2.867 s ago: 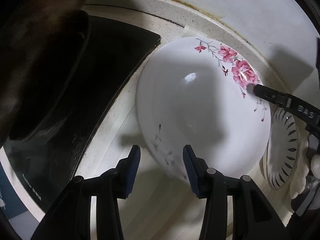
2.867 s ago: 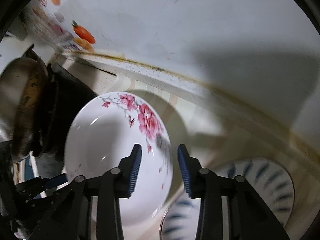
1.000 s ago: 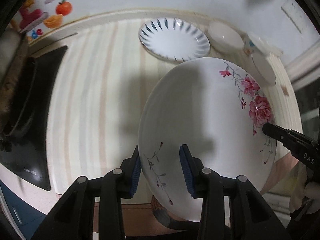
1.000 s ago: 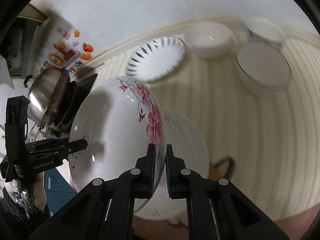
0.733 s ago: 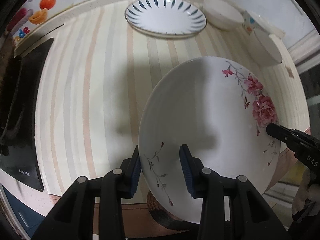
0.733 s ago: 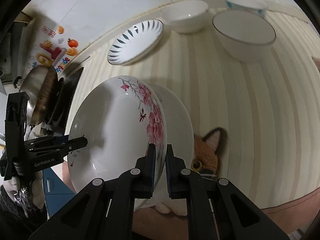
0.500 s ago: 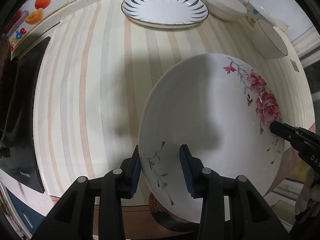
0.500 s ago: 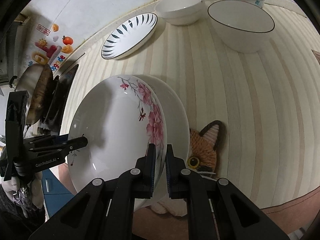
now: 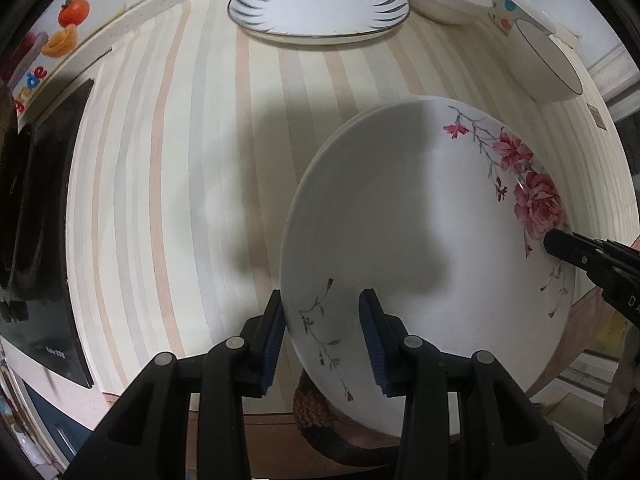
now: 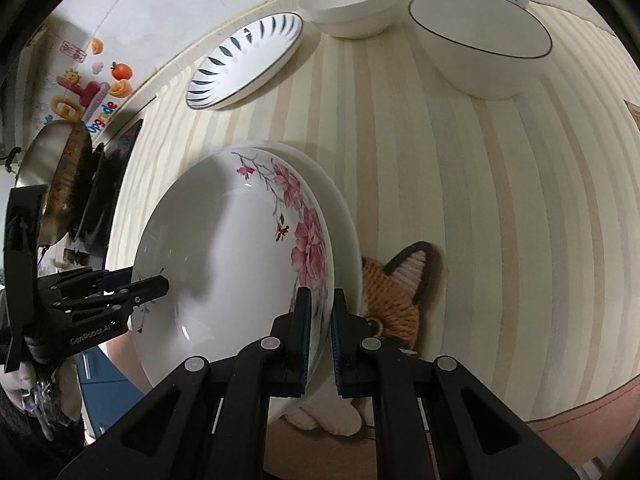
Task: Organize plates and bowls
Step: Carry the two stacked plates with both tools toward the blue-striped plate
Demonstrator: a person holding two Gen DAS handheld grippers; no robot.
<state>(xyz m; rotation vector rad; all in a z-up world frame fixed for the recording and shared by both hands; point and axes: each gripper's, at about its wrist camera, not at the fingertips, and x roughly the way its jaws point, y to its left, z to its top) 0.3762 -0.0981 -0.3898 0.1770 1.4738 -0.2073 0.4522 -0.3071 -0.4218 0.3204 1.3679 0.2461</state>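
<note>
Two tools hold one floral plate [image 9: 420,248] between them. My right tool [image 10: 320,332] is clamped nearly shut on the rim by the pink roses, and my left tool [image 9: 322,336] straddles the opposite rim beside the thin grey sprig, its blue pads either side of the edge. The plate hangs tilted just above a plain white plate [image 10: 344,232] on the striped worktop [image 9: 180,200], their rims nearly aligned. A knitted fox coaster [image 10: 396,292] peeks out from under the lower plate. Near the wall stand a blue-leaf plate [image 9: 320,12], a small white bowl [image 10: 352,4] and a dark-rimmed bowl [image 10: 484,48].
</note>
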